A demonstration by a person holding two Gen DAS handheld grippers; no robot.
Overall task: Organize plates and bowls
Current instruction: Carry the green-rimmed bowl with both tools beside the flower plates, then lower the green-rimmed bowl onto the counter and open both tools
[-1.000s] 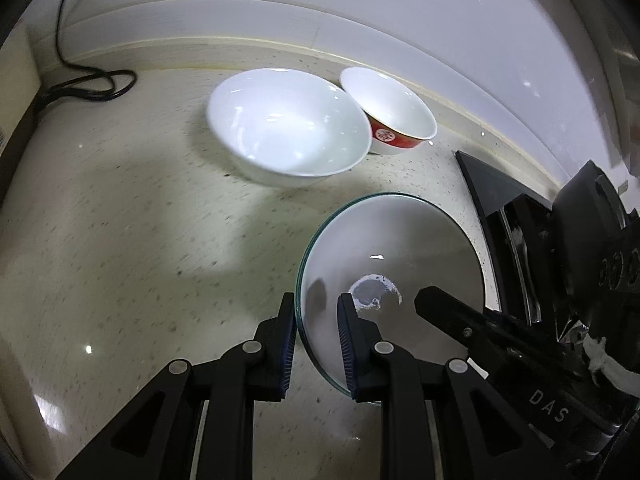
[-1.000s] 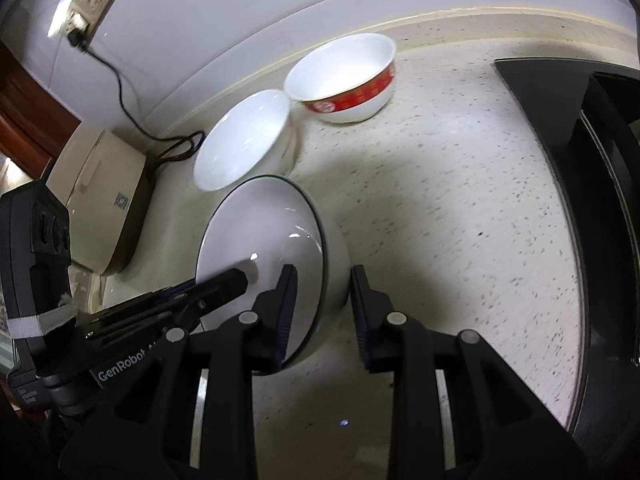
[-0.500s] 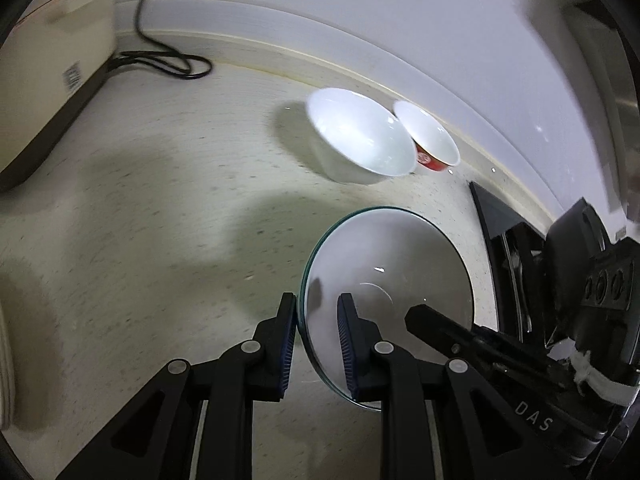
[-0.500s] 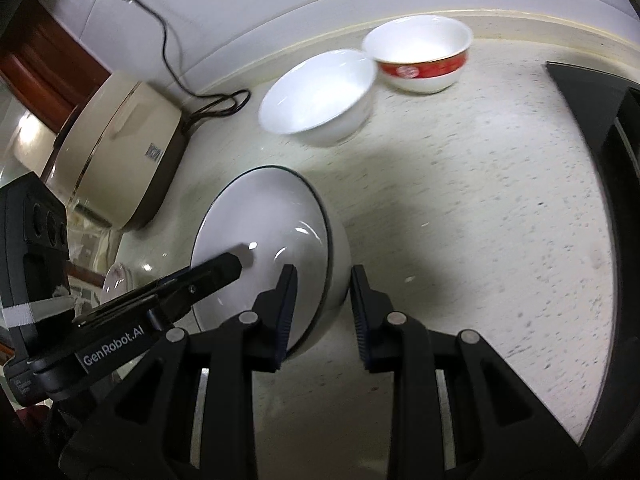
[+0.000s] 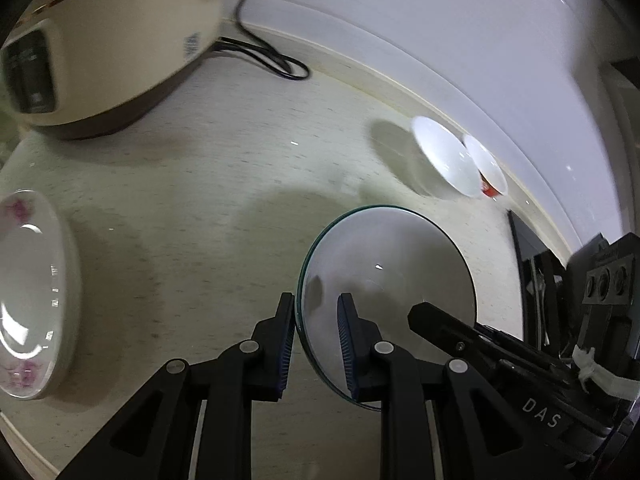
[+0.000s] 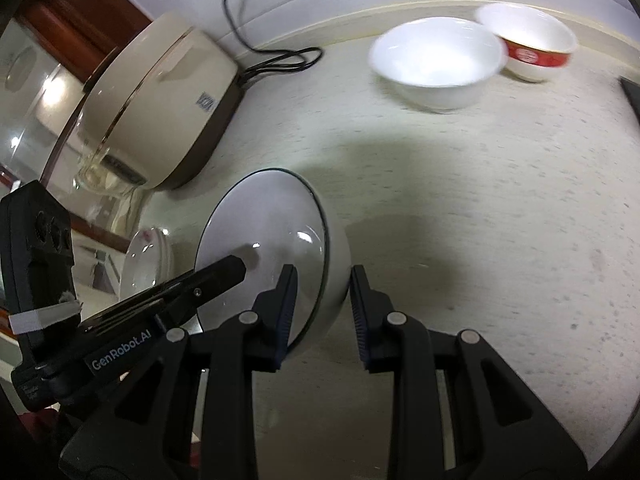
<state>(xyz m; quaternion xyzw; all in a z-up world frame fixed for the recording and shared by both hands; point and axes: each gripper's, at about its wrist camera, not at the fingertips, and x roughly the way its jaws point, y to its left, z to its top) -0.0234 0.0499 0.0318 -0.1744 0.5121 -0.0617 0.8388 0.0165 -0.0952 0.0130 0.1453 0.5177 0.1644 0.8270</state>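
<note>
1. The left gripper (image 5: 316, 336) pinches the near rim of a glossy white round bowl with a thin dark edge (image 5: 392, 264), its ribbed pads either side of the thin wall.
2. The right gripper (image 6: 322, 300) clamps the same bowl's opposite rim, held clear above the speckled cream stone counter (image 6: 500, 208).
3. At 1 o'clock in the left view sit a plain white ceramic bowl (image 5: 444, 160) and a red-banded bowl (image 5: 486, 170), touching.
4. At 9 o'clock rests a shallow pink-flowered plate (image 5: 28, 300); at 11 o'clock, a beige rounded cooker (image 5: 104, 44).
</note>
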